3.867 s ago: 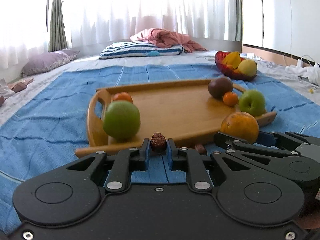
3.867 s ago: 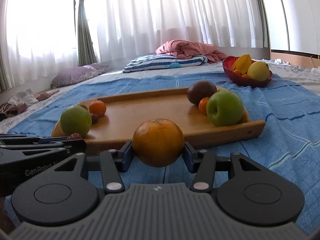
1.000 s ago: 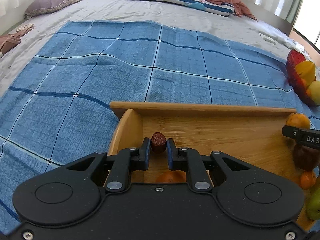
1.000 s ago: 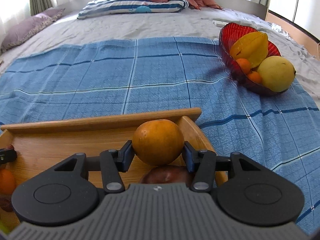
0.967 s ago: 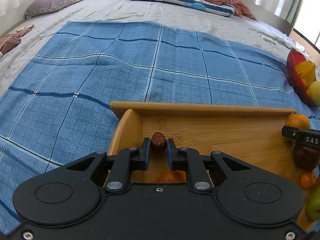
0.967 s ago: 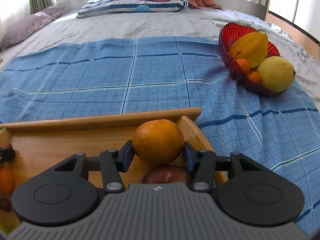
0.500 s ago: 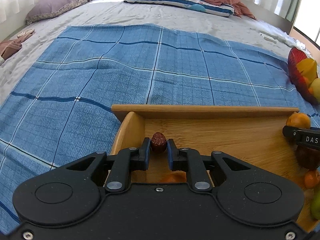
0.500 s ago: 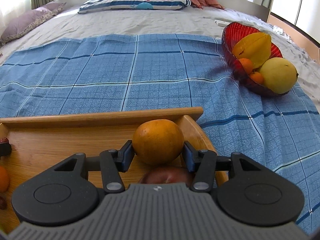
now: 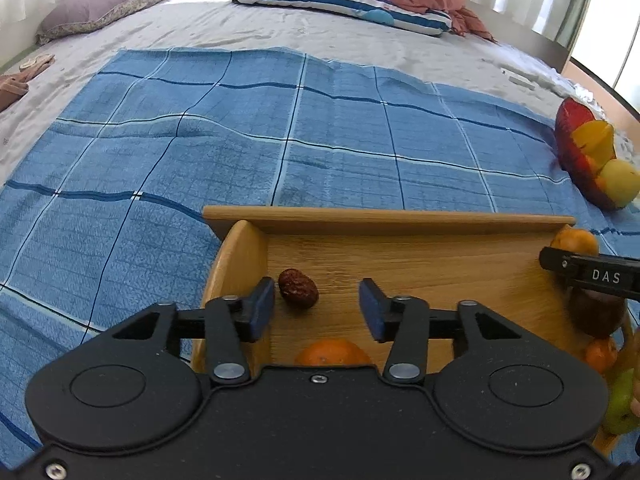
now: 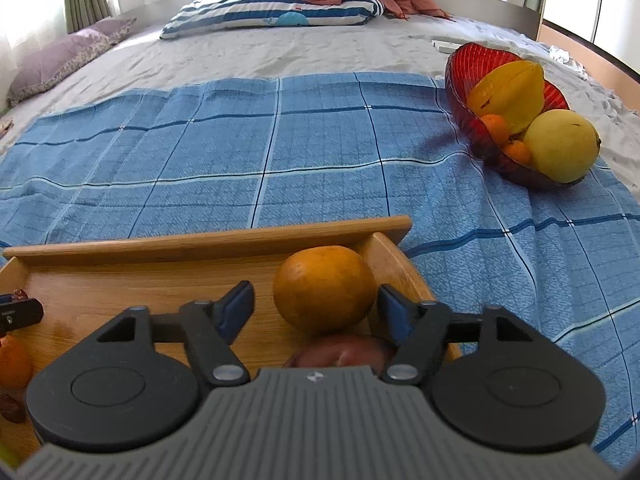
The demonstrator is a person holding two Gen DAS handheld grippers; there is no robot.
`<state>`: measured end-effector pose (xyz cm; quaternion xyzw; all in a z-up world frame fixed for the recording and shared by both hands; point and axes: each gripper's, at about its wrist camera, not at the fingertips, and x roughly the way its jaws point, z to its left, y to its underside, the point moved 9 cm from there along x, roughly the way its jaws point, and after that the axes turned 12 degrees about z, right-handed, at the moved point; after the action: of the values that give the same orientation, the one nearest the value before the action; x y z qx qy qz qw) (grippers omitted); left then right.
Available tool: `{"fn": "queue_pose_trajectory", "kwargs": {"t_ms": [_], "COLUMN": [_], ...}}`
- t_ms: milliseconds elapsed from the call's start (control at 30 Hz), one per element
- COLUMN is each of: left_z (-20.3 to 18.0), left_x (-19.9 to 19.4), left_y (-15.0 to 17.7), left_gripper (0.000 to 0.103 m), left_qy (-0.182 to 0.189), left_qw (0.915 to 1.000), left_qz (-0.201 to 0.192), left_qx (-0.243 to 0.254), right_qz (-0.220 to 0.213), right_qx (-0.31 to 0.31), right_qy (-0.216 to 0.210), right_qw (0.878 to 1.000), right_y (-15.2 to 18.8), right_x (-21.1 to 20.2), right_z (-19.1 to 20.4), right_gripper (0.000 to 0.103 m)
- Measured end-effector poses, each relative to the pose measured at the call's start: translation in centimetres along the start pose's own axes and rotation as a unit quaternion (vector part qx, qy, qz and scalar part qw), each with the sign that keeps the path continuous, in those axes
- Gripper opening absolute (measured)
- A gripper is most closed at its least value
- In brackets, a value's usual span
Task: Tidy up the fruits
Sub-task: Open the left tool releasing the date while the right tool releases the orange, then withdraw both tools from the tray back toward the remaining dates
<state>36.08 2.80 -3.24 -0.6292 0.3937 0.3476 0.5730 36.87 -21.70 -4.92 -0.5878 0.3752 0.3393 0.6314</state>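
Our left gripper (image 9: 317,304) just opened off the wrinkled brown date (image 9: 298,288); our right gripper (image 10: 316,307) released the round orange (image 10: 324,288)

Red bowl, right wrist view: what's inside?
The red bowl holds a yellow starfruit, a yellow-green pear-like fruit and two small orange citrus fruits. Anything beneath those fruits is covered.

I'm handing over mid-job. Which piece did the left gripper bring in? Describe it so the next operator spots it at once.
Find the wooden tray on the blue checked cloth and go to its left end. On the tray floor there, between the open left gripper fingers and nearer the left one, lies the date. It is small, dark red-brown and wrinkled, unlike the smooth orange fruit nearer the camera.
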Motion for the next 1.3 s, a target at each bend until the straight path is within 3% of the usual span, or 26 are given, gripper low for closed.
{"fn": "queue_pose_trajectory", "kwargs": {"t_ms": [167,233,333,767,1000,1300], "left_z": [-0.3,-0.5,-0.6,-1.6,-3.3,-5.0], "left_x": [-0.8,-1.2,-2.0,-8.4,-11.4,-13.8], "left_y": [0.2,0.4,0.6,2.9,6.7,11.8], "left_gripper": [0.065,0.084,0.092,0.099,0.099,0.1], "left_qy": [0.009,0.022,0.02,0.029,0.043,0.066], "left_qw": [0.9999,0.9997,0.9997,0.9959,0.9901,0.9833], "left_qz": [-0.005,-0.006,-0.011,-0.076,-0.111,-0.139], "left_qx": [0.001,0.005,0.006,0.039,0.075,0.097], "right_qz": [-0.025,-0.045,-0.059,-0.179,-0.233,-0.275], "right_qx": [0.004,0.008,0.014,0.054,0.02,0.023], "right_qy": [-0.018,-0.026,-0.034,-0.069,-0.039,-0.049], "right_qw": [1.0,0.999,0.998,0.98,0.971,0.96], "right_y": [-0.3,-0.5,-0.6,0.6,4.0,9.4], "right_x": [-0.8,-1.4,-2.2,-10.3,-13.5,-15.3], "right_z": [0.0,-0.1,-0.4,-3.1,-3.1,-3.1], "right_gripper": [0.103,0.103,0.103,0.103,0.103,0.103]}}
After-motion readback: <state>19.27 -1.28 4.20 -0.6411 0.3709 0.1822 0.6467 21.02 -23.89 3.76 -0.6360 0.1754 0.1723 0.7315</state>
